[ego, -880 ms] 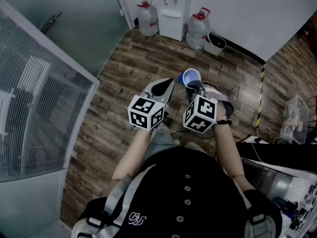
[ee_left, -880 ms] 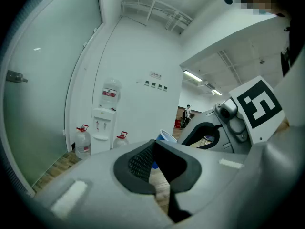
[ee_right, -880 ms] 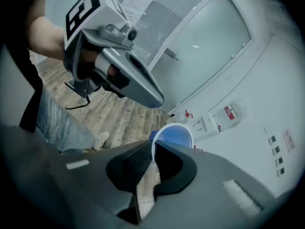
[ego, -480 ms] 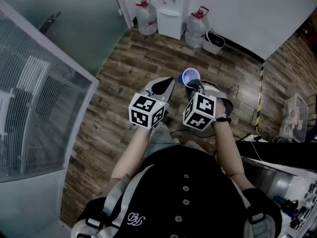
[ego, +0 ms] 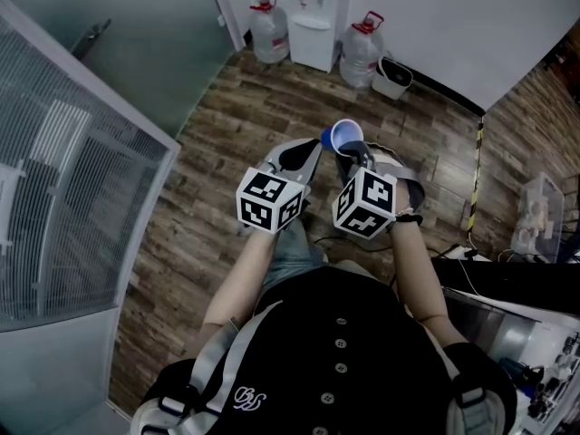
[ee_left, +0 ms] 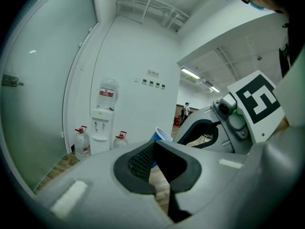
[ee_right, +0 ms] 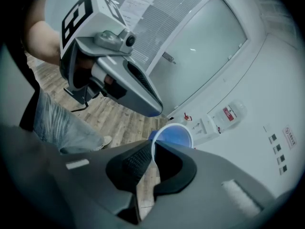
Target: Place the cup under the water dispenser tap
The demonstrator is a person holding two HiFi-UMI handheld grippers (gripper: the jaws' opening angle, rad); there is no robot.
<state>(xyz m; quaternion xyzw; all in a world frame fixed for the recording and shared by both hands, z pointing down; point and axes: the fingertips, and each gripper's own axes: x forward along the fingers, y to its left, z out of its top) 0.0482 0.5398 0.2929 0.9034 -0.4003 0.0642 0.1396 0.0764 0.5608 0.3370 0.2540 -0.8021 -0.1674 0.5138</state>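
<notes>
A blue cup [ego: 345, 137] with a white inside hangs over the wooden floor. My right gripper [ego: 354, 155] is shut on its rim, and in the right gripper view the cup [ee_right: 171, 135] sticks out just past the closed jaws [ee_right: 153, 149]. My left gripper [ego: 302, 155] is beside it on the left, shut with nothing in it [ee_left: 153, 148]. From there the cup [ee_left: 159, 134] shows just beyond the jaws. The white water dispenser [ego: 317, 21] stands against the far wall, well ahead of both grippers [ee_left: 101, 123].
Large water bottles with red caps stand on either side of the dispenser [ego: 270, 34] [ego: 362, 57]. A small bin [ego: 392, 80] sits right of them. A glass partition with blinds [ego: 72, 152] runs along the left, and a desk with cables [ego: 507, 288] is at the right.
The right gripper with the cup has shifted slightly up and left in the head view, toward the dispenser. The left gripper has hardly moved.
</notes>
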